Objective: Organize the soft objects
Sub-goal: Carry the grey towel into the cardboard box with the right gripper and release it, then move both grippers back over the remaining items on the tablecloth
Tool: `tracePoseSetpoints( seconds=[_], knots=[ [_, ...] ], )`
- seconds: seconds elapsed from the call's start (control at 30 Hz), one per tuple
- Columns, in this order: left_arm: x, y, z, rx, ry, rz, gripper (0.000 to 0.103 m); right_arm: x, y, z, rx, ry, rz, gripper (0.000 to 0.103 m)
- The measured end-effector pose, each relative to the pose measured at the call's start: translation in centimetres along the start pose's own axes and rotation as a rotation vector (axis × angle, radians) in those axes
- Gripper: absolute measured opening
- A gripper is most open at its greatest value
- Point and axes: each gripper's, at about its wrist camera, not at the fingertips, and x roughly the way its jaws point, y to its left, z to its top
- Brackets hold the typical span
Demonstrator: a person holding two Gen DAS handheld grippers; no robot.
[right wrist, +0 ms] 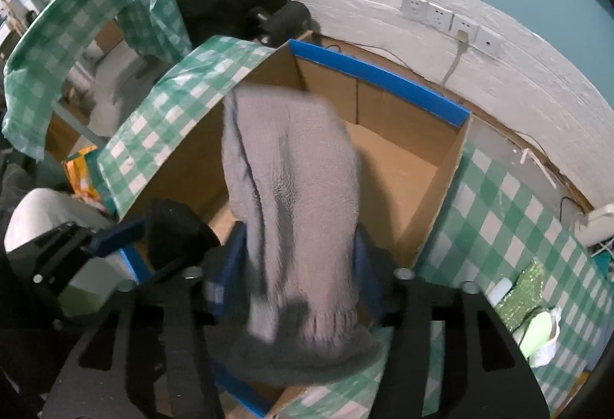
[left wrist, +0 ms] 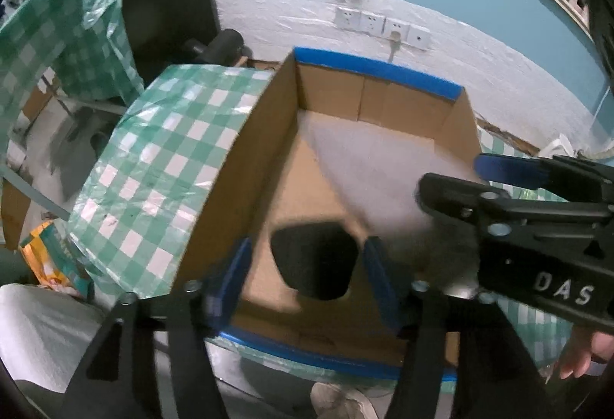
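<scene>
An open cardboard box with blue-taped rims point(left wrist: 368, 69) stands on a green-checked tablecloth; it also shows in the right wrist view point(right wrist: 376, 77). My right gripper point(right wrist: 299, 265) is shut on a grey knitted cloth point(right wrist: 291, 181) and holds it over the box's near part. The same cloth looks pale and blurred in the left wrist view point(left wrist: 376, 169), with my right gripper point(left wrist: 476, 184) entering from the right. My left gripper point(left wrist: 307, 277) is open and empty at the box's near wall, above a dark handle hole point(left wrist: 314, 257).
The green-checked tablecloth point(left wrist: 161, 165) covers the table left and right of the box point(right wrist: 510, 211). A white wall with power sockets point(left wrist: 383, 23) lies behind. A green sponge and small bottles point(right wrist: 525, 300) sit at the right. An orange packet point(left wrist: 42, 254) lies low at the left.
</scene>
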Motion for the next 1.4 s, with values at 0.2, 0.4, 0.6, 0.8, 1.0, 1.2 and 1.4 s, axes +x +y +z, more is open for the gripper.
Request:
tracePoseSetpoints(
  seconds=[0.2,0.4,0.6,0.8,1.0,1.2,1.4],
  knots=[
    [-0.2,0.5,0.2,-0.030,-0.018,0.003,0.071,-1.6,-1.0,0.1,0.024,-0.049,-0.017,0.066],
    [-0.3,-0.6,0.2,-0.010,-0.020,-0.021,0.075,-3.5,-2.3,-0.6,0.047,-0.082,-0.038,0.070],
    [-1.0,-2.2,0.4,0.018,-0.030,-0.064,0.075,-4.8,-3.8,-1.8,0.060,-0.093,-0.057,0.071],
    [-2.1,-4.6,0.5,0.063,-0.060,-0.094,0.076,-6.1,-6.1,-3.2,0.099,-0.105,-0.077,0.071],
    [-2.3,-7.2,0.5,0.113,-0.063,-0.106,0.076,-7.5,-8.5,-4.7,0.135,-0.120,-0.098,0.071],
    [-2.6,-9.9,0.2,0.162,-0.063,-0.120,0.076,-8.6,-11.0,-6.4,0.178,-0.122,-0.114,0.071],
    [-2.8,-13.1,-0.2,0.221,-0.062,-0.136,0.077,-9.5,-13.8,-8.4,0.233,-0.126,-0.132,0.071]
  ],
)
